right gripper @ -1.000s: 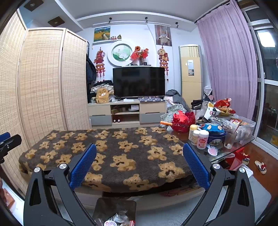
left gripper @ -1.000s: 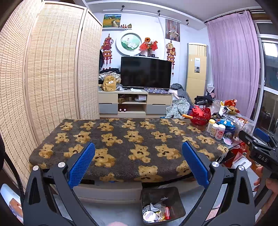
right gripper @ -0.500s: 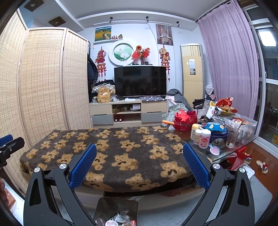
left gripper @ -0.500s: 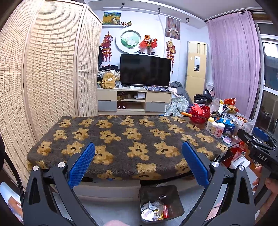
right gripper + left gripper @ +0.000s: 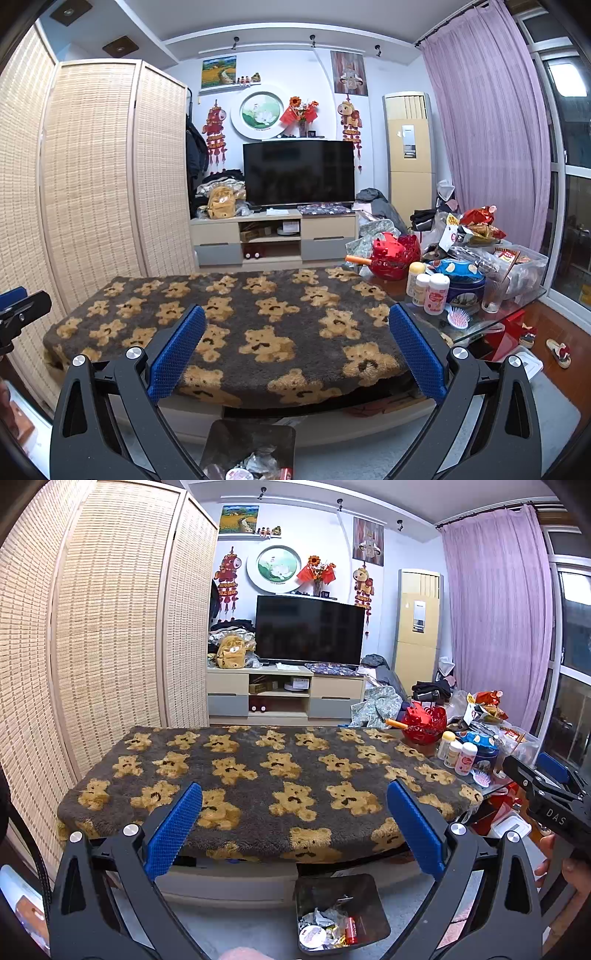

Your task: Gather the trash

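Left gripper (image 5: 293,825) released, empty | right gripper (image 5: 297,349) released, empty | bear-print blanket (image 5: 258,775) covers table | trash bin (image 5: 341,890) on floor

Both my wrist cameras face the television (image 5: 309,630) across the bear blanket (image 5: 258,775). They share the bin (image 5: 340,912) below.

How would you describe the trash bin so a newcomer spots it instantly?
Start at the table under the bear-print blanket. On the floor right below its near edge sits the trash bin, a dark square-mouthed tub. Nothing else down there holds crumpled wrappers and a round lid.
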Available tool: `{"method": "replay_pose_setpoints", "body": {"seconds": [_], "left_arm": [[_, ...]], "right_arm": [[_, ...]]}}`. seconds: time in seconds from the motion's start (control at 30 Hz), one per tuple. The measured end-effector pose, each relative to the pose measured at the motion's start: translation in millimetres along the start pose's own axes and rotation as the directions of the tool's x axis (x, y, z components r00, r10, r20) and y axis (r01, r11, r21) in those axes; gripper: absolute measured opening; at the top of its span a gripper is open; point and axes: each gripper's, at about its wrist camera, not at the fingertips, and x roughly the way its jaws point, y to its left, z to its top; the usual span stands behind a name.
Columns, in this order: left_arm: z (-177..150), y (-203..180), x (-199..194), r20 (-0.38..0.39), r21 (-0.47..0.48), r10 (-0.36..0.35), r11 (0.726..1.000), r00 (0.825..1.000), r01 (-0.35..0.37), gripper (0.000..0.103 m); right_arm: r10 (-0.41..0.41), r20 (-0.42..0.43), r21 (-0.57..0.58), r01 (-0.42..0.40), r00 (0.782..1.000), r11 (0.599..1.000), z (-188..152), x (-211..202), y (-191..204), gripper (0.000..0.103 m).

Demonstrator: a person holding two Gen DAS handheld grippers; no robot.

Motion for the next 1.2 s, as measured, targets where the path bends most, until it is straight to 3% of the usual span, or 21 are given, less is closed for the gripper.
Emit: {"method": "replay_pose_setpoints", "body": {"seconds": [1.2], "left_arm": [[5.4, -1.0, -4.2, 0.010, 0.003, -0.001, 1.000, 1.000, 0.001, 0.095]], "right_arm": [[0.003, -0.003, 0.008, -0.003, 1.000, 1.000, 0.5, 0.6, 5.5, 0.100]]}}
